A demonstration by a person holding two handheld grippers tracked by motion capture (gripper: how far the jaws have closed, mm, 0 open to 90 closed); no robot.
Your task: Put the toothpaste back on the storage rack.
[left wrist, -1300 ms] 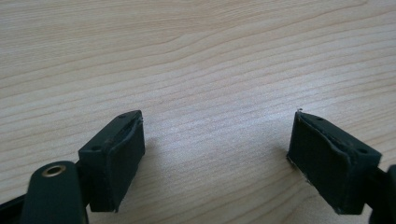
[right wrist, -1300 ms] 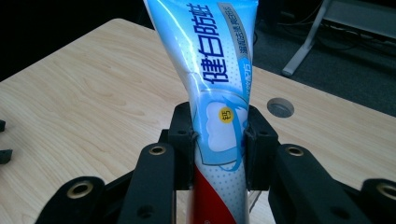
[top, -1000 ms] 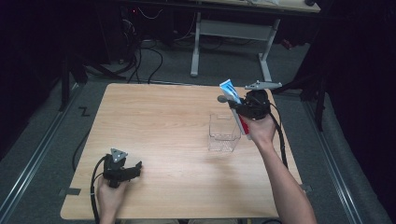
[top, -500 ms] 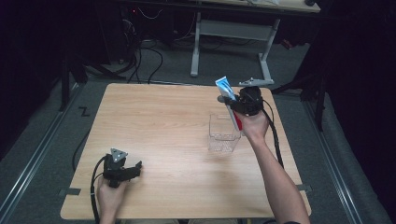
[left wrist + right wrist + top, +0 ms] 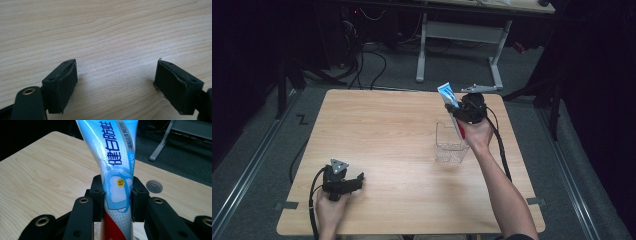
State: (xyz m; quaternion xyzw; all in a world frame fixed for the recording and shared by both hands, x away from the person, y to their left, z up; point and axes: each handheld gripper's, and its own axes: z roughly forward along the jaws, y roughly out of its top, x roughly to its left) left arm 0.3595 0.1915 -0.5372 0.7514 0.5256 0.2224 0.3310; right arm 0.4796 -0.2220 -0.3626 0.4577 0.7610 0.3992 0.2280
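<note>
Gripping a toothpaste tube point(image 5: 117, 172), the right claw point(image 5: 460, 116) hangs just above the clear container point(image 5: 450, 145). Left claw point(image 5: 116, 82) rests open on the desk point(image 5: 382, 130). Risk: squeezed tube could slip sideways, missing the container.

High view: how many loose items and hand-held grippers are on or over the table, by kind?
Toothpaste tube: 1, clamped in the right hand-held gripper
Clear plastic container: 1, standing on the table
Hand-held grippers: 2, the left hand-held gripper with its jaws apart over bare wood
Total: 4
</note>
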